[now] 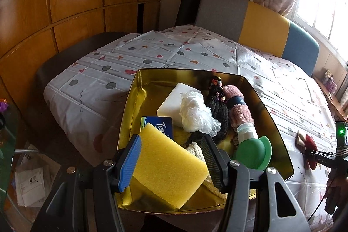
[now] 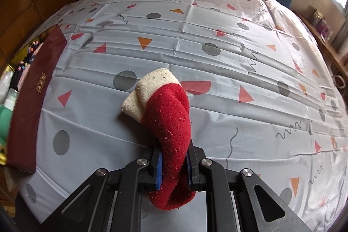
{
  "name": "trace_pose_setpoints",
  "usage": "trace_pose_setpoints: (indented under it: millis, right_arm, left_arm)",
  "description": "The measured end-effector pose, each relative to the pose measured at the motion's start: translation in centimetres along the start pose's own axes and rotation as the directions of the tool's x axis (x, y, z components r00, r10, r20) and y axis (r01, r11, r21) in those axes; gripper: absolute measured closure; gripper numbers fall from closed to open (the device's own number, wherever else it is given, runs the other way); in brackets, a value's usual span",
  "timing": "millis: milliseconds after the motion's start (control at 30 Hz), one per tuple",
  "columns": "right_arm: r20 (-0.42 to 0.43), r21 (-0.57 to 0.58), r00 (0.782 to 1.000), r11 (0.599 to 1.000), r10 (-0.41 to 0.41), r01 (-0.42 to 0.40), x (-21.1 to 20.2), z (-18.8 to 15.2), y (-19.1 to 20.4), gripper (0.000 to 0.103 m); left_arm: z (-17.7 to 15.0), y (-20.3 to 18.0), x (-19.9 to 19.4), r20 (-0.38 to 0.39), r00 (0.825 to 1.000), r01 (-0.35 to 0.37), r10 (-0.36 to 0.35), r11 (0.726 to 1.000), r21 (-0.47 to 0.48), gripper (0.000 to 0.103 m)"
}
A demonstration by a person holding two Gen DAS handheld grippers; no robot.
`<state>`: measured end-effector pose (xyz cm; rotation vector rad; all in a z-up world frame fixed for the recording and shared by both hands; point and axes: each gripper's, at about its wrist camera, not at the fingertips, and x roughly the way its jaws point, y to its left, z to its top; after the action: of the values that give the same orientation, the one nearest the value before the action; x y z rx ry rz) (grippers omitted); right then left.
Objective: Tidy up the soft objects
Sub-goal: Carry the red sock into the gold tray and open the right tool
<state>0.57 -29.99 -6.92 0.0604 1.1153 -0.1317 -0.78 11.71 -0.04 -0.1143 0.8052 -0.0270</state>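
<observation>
My left gripper (image 1: 171, 164) is shut on a yellow sponge (image 1: 167, 169) and holds it over the near end of a gold tin box (image 1: 132, 99). In the box lie a white foam block (image 1: 174, 99), crumpled clear plastic (image 1: 195, 114), a black braided hair piece (image 1: 217, 105), a pink fuzzy sock (image 1: 238, 105), a blue tissue pack (image 1: 161, 125) and a green-capped bottle (image 1: 252, 149). My right gripper (image 2: 174, 166) is shut on a red and cream fuzzy sock (image 2: 171, 121); its cream cuff rests on the cloth. The sock also shows in the left wrist view (image 1: 307, 142).
The table wears a grey cloth (image 2: 217, 36) with triangles and dots. The box's dark red outer wall (image 2: 37, 88) stands at the left of the right wrist view. A grey, yellow and blue headboard (image 1: 261, 25) is behind. Papers (image 1: 30, 184) lie on the floor at left.
</observation>
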Motion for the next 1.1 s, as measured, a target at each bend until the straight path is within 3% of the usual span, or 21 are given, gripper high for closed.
trace_pose_setpoints:
  millis: [267,500,900,967,1100]
  right_arm:
    - [0.045,0.038,0.996,0.996,0.077,-0.078,-2.1,0.2,1.3,0.087]
    - [0.128,0.009,0.976,0.983,0.178,-0.181,-5.6,1.7,5.3,0.087]
    - [0.171,-0.140,0.897,0.911,0.409,-0.389,-9.4,5.5,20.1,0.087]
    - [0.153,-0.164,0.895,0.904,0.419,-0.395,-8.9,5.6,22.7,0.087]
    - [0.084,-0.170,0.913,0.908,0.400,-0.382,-5.9,5.6,26.4,0.087]
  left_arm:
    - [-0.3,0.5,0.1,-0.010,1.000,-0.006,0.005,1.000,-0.005,0.045]
    - [-0.3,0.6,0.2,-0.010,1.000,-0.007,0.007,1.000,-0.011,0.045]
    - [-0.2,1.8,0.2,-0.008,1.000,-0.025,0.025,0.999,-0.042,0.045]
    - [-0.2,2.1,0.2,-0.005,1.000,-0.029,0.029,0.998,-0.048,0.045]
    - [-0.2,2.5,0.5,-0.014,0.999,-0.035,0.035,0.998,-0.055,0.045]
